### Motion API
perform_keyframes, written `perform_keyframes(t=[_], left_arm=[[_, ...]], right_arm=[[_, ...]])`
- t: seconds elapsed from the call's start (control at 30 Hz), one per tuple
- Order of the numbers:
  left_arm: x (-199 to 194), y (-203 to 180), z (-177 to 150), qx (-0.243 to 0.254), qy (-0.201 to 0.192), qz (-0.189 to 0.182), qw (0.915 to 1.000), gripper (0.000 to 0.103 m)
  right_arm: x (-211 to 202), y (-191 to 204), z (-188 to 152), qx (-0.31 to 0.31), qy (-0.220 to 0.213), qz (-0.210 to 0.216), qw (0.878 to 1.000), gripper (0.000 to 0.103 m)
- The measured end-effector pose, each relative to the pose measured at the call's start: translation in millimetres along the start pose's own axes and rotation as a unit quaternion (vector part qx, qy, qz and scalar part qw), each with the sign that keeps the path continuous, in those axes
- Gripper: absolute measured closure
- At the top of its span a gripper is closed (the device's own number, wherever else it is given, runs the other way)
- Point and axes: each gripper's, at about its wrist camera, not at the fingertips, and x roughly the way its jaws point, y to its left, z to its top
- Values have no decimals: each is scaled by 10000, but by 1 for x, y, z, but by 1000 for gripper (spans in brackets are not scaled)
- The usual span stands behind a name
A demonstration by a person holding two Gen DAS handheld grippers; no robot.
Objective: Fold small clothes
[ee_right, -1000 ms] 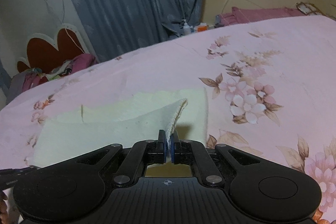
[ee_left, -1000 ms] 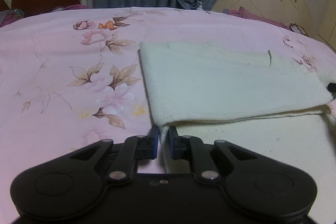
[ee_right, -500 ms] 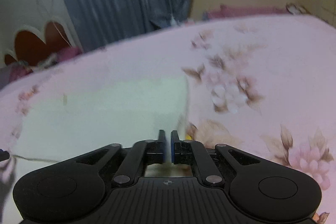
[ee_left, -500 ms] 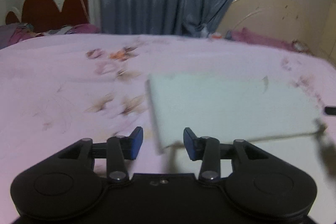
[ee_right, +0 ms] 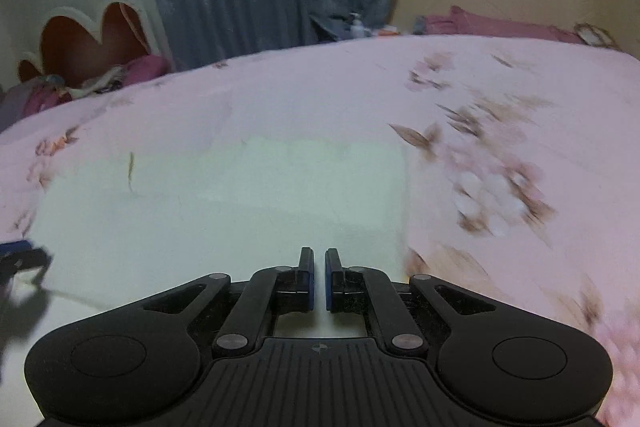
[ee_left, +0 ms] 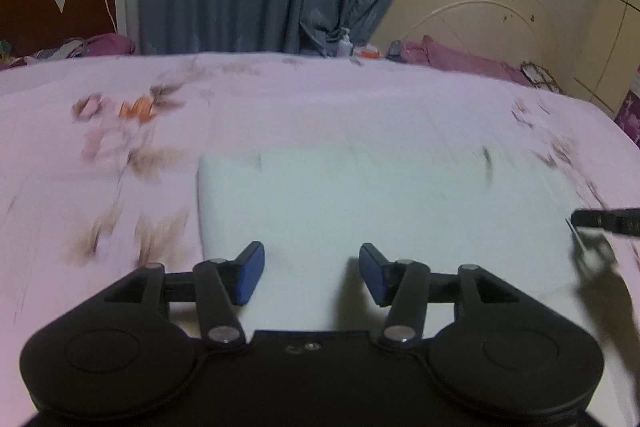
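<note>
A: What was on the bed [ee_left: 320, 99] at that moment?

B: A small cream-white garment [ee_left: 380, 211] lay flat on the pink floral bedspread. It filled the middle and lower right of the left tool's view, and the centre left of the right tool's view. Both pictures were smeared by motion, so fine detail was lost.

A: And the two tools?

B: The left tool [ee_left: 311, 274] sat at the bottom of its frame. Its jaws had just been opening and stood well apart, with nothing pinched between the blue pads; the cloth only lay beneath them. The right tool [ee_right: 316, 277] had its jaws drawn almost together. I could see no fabric between them, though the blur made that hard to rule out entirely. Its tip also poked in at the right edge of the left view.

A: How far along was the folding?

B: As I judged it, one fold was already laid down: the garment looked like a neat rectangle with straight edges. At least one further fold, to make it smaller, probably remained.
</note>
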Motion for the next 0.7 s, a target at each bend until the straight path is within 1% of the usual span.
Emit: perform_keyframes(t=[0.03, 0.1, 0.17, 0.23, 0.27, 0.3, 0.33, 0.37, 0.43, 0.53, 0.6, 0.63, 0.7], left_arm=[[10, 3, 6, 1, 0, 16, 10000, 52], [30, 20, 15, -66, 80, 103, 9999, 52], [39, 40, 17, -244, 35, 74, 9997, 53], [33, 50, 20, -395, 3, 31, 9992, 54], [25, 50, 20, -417, -79, 153, 9990, 53], [17, 48, 19, -443, -205, 102, 9988, 53], [11, 45, 19, -461, -296, -83, 9985, 51], [9, 37, 18, -435, -327, -203, 9983, 51], [9, 10, 15, -209, -280, -370, 9987, 51], [15, -27, 9, 132, -214, -528, 9983, 51], [18, -41, 1, 278, -149, -480, 9984, 51], [20, -42, -4, 295, -79, -445, 9985, 51], [18, -37, -16, 411, -86, -370, 9984, 51]], right_arm=[[8, 0, 4, -94, -12, -19, 10000, 100], [27, -14, 10, 65, 133, -238, 9996, 100], [37, -32, 14, 273, 228, -724, 9967, 100], [33, -46, 15, 536, 248, -640, 9962, 100], [28, -46, 16, 542, 242, -666, 9960, 100], [22, -39, 17, 458, 141, -730, 9962, 100], [16, -31, 18, 421, 8, -656, 9970, 100], [15, -21, 21, 439, -60, -458, 9980, 100], [20, 8, 24, 356, -30, 66, 9993, 100], [38, 59, 26, 85, 98, 571, 9983, 100], [49, 84, 24, -85, 168, 695, 9974, 100], [54, 90, 21, -145, 230, 701, 9972, 100], [58, 93, 15, -306, 303, 672, 9968, 100]])
